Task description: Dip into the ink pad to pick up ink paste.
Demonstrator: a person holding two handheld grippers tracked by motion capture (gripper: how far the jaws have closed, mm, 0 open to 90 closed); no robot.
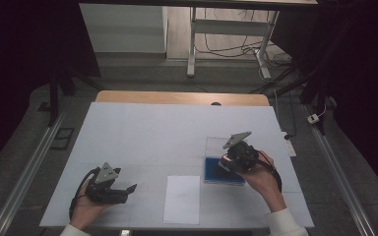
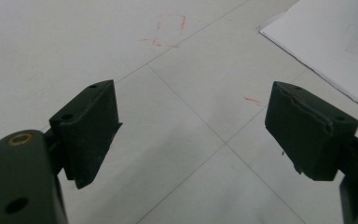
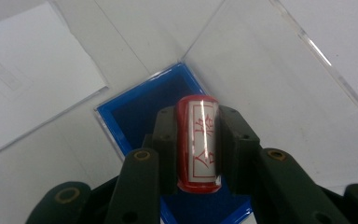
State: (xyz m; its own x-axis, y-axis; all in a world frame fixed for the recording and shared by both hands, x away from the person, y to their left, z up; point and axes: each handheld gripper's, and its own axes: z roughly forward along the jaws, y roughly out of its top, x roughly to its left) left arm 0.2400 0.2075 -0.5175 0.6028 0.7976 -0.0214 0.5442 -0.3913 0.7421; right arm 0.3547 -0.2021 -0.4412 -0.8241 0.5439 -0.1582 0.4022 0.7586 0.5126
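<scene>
Two grippers sit in your hands: your left gripper (image 1: 128, 189) rests near the white paper sheet (image 1: 182, 199), jaws wide apart and empty. Farther out, your right gripper (image 3: 199, 140) clamps a red stamp (image 3: 199, 144) over the blue ink pad box (image 3: 135, 105).

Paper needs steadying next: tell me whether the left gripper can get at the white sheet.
Probably yes: the left gripper is open and holds nothing, and bare table lies between it and the white sheet.

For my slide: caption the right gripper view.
Right gripper clamps a red-and-white seal stamp above the blue ink pad.
</scene>
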